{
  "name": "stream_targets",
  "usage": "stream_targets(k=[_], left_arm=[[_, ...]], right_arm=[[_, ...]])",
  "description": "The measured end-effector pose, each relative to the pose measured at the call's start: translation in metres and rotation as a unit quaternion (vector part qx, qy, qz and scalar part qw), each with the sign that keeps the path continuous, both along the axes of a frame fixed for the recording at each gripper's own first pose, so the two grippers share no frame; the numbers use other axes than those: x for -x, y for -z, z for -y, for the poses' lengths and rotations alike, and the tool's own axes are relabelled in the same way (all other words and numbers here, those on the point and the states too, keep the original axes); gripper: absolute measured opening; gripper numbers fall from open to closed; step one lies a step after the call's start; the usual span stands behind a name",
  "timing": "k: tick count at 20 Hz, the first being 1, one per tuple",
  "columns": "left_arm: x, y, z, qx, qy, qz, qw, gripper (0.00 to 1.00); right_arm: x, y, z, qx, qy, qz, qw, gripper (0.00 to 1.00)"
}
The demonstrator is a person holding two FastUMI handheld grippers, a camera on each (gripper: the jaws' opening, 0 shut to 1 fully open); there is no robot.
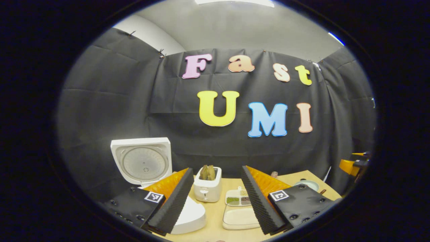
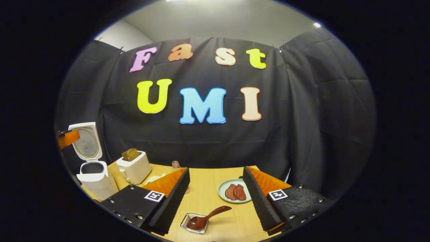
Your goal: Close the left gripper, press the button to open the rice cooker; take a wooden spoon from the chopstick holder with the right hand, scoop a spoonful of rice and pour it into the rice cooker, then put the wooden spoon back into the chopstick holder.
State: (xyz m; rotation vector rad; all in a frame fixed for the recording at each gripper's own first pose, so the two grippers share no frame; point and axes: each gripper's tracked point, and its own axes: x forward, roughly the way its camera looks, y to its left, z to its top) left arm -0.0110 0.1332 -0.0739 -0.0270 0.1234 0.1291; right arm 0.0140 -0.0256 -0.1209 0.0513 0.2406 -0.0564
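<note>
Rice cooker (image 2: 92,176): white, sitting at the far left of the worktop (image 2: 215,201), lid standing upright and open, dark pot mouth showing; the button step looks done.

Wooden spoon (image 2: 205,218): dark brown, lying with its bowl in a small clear dish (image 2: 194,223) at the near edge, handle angling up to the right, probably set there for an easy reach.

Right gripper (image 2: 215,198): hanging wide open above the spoon, holding nothing.

Left gripper (image 1: 216,198): likewise gaping wide, empty, hovering right of the cooker.

Toaster (image 2: 133,166), plate (image 2: 223,196) of meat: standing farther back.

Both the left gripper (image 1: 216,198) and the right gripper (image 2: 215,200) hover with fingers spread wide, gripping nothing.
</note>
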Motion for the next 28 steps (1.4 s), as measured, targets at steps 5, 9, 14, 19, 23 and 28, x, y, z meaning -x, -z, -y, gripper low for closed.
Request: stream_targets(k=[5, 9, 14, 19, 23, 28], left_arm=[[0.002, 0.009, 0.020, -0.004, 0.020, -0.013, 1.000, 0.96], [-0.003, 0.017, 0.026, -0.016, 0.029, -0.030, 0.999, 0.96], [-0.007, 0.016, 0.032, -0.018, 0.031, -0.037, 0.999, 0.99], [-0.005, 0.026, 0.030, -0.024, 0.021, -0.048, 0.998, 0.99], [-0.004, 0.023, 0.029, -0.026, 0.027, -0.043, 0.998, 0.96], [-0.010, 0.024, 0.019, -0.026, 0.028, -0.035, 0.999, 0.96]], right_arm=[[-0.005, 0.054, 0.009, -0.043, 0.019, -0.069, 0.996, 0.97], [-0.011, 0.103, 0.016, -0.085, 0.039, -0.127, 0.987, 0.97], [-0.020, 0.157, 0.016, -0.132, 0.056, -0.188, 0.972, 0.97], [-0.033, 0.184, 0.010, -0.152, 0.051, -0.209, 0.965, 0.98], [-0.052, 0.201, 0.002, -0.167, 0.045, -0.216, 0.961, 0.65], [-0.044, 0.181, -0.022, -0.197, 0.011, -0.200, 0.960, 0.23]])
